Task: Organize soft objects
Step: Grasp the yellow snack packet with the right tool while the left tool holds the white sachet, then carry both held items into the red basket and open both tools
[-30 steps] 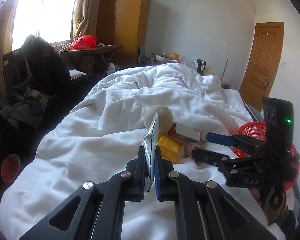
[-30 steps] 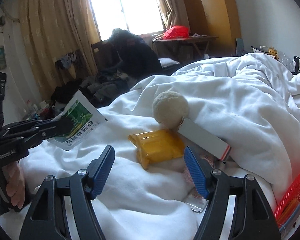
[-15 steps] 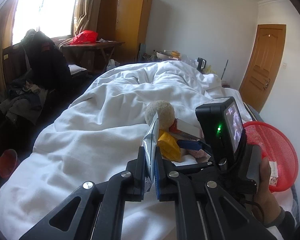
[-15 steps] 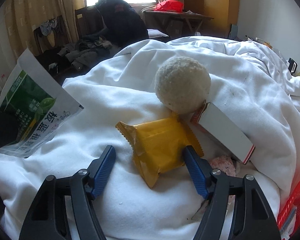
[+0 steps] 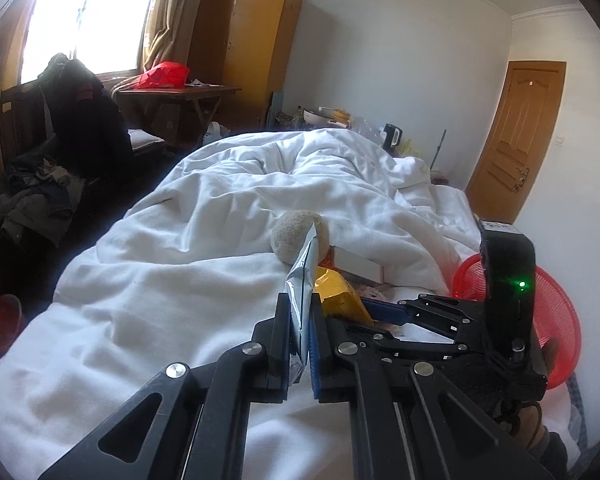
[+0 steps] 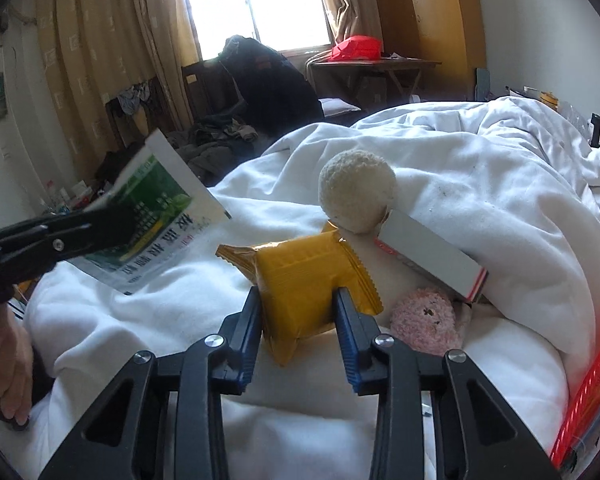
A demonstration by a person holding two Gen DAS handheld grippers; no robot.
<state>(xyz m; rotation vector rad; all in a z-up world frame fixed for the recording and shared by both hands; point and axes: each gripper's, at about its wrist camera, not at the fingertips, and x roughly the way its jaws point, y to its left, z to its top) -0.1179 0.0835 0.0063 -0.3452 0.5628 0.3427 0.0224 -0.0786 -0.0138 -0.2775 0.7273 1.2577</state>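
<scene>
on my left wrist view, the left gripper [image 5: 301,322] has its fingers pressed together on a green-and-white foil sachet [image 5: 302,276]. i see the sachet edge-on here, its long axis running up and away from the fingertips, top corner in front of the cream fuzzy ball [image 5: 290,236]. on my right wrist view the same sachet [image 6: 156,216] shows its printed face, tilted, held clear above the white duvet [image 6: 480,184].

the right gripper [image 6: 298,312] has its blue-padded fingers [image 6: 252,320] closed against both sides of a yellow snack packet [image 6: 300,276]. the packet stands on the duvet with its long axis pointing away from the camera and slightly left; one crimped end points toward the sachet, the other touches the underside of the cream fuzzy ball [image 6: 356,190]. i read the pads as touching the packet on each side, squeezing it inward.

a white carton with red striped ends [image 6: 432,260] lies just right of the packet, its long axis slanting from the ball down toward the right, one end touching the ball. a pink fuzzy pad [image 6: 424,318] lies on the duvet beneath the carton's lower end, just right of the right gripper's finger.

a red mesh basket [image 5: 556,320] sits at the bed's right edge, behind the right gripper [image 5: 384,308] in my left wrist view.
</scene>
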